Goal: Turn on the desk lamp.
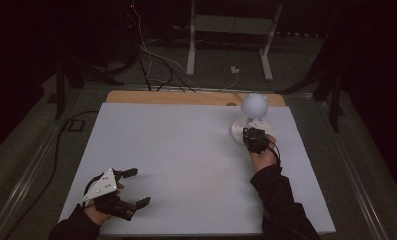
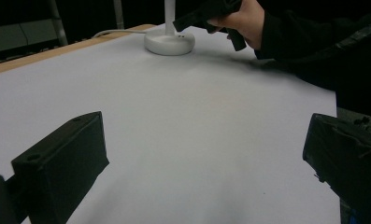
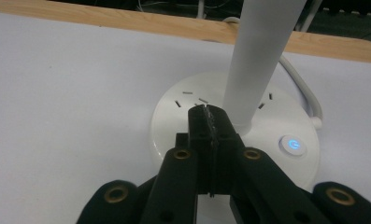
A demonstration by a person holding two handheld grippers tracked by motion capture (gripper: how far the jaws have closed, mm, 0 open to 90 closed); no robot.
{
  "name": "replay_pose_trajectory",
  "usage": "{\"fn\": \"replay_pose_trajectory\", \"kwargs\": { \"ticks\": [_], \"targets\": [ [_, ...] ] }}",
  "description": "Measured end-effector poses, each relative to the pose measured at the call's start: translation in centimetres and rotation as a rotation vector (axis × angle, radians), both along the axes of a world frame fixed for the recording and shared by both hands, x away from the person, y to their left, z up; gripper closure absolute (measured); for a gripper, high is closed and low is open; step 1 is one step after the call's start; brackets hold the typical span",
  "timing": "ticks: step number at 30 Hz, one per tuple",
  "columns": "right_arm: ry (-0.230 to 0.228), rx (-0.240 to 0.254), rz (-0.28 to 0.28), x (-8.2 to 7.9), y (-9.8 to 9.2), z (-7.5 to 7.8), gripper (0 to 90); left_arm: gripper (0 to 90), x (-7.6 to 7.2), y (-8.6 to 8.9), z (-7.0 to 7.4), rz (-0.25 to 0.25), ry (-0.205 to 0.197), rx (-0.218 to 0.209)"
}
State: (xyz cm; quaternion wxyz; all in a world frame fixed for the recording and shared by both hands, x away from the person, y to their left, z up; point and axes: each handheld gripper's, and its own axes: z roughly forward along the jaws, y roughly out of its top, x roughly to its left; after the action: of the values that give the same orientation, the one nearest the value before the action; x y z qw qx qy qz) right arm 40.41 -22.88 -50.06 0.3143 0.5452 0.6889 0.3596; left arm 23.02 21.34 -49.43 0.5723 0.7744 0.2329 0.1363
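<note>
At the far right of the white surface (image 1: 186, 150) stands a small white lamp (image 1: 251, 117): round base, upright stem, ball-shaped head w/ two little ears. In the right gripper view the lamp base (image 3: 276, 126) has short dark slots around the stem (image 3: 260, 60) and a round button (image 3: 292, 145) glowing blue on its top. A white cord (image 3: 304, 88) leaves the base toward the wooden edge (image 3: 103, 18) at the back.

My right gripper (image 3: 206, 119) hangs over the near part of the base, its fingers pressed together w/ nothing between them, tips just beside the stem; can't tell if they touch the base. Button sits to the right of the tips, apart from them.

My left gripper (image 1: 136, 187) is well apart, near the front left corner of the surface, fingers spread wide, nothing between them but bare white top. A grey three-cornered plate (image 1: 102, 185) rides on top of it.

Beyond the surface: dark floor, cables (image 1: 151, 65), a white stand (image 1: 231, 30).
</note>
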Motion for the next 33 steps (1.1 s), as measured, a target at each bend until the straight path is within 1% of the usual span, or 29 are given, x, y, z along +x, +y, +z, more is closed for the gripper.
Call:
{"fn": "replay_pose_trajectory", "kwargs": {
  "ticks": [3,5,12,17,23,31,33],
  "targets": [
    [0.006,0.001,-0.001,0.1,0.1,-0.1,90.0,0.3,0.0,0.0,0.0,0.002,0.001,0.003],
    [0.013,-0.009,0.0,0.3,0.2,-0.3,90.0,0.3,0.0,0.0,0.0,0.001,0.001,0.002],
    [0.021,-0.015,-0.003,0.4,0.1,-0.6,90.0,0.3,0.0,0.0,0.0,0.0,0.002,0.001],
    [0.028,-0.01,-0.003,0.4,0.1,-0.8,90.0,0.3,0.0,0.0,0.0,0.0,0.003,0.002],
    [0.032,-0.019,0.002,0.4,0.2,-1.0,90.0,0.3,0.0,0.0,0.0,-0.001,0.002,0.01],
    [0.026,-0.028,0.009,0.4,0.2,-1.1,90.0,0.3,0.0,0.0,0.0,-0.002,0.002,0.01],
    [0.021,-0.043,0.008,0.3,0.4,-1.1,90.0,0.3,0.0,0.0,0.0,-0.002,0.002,0.011]
  ]
}}
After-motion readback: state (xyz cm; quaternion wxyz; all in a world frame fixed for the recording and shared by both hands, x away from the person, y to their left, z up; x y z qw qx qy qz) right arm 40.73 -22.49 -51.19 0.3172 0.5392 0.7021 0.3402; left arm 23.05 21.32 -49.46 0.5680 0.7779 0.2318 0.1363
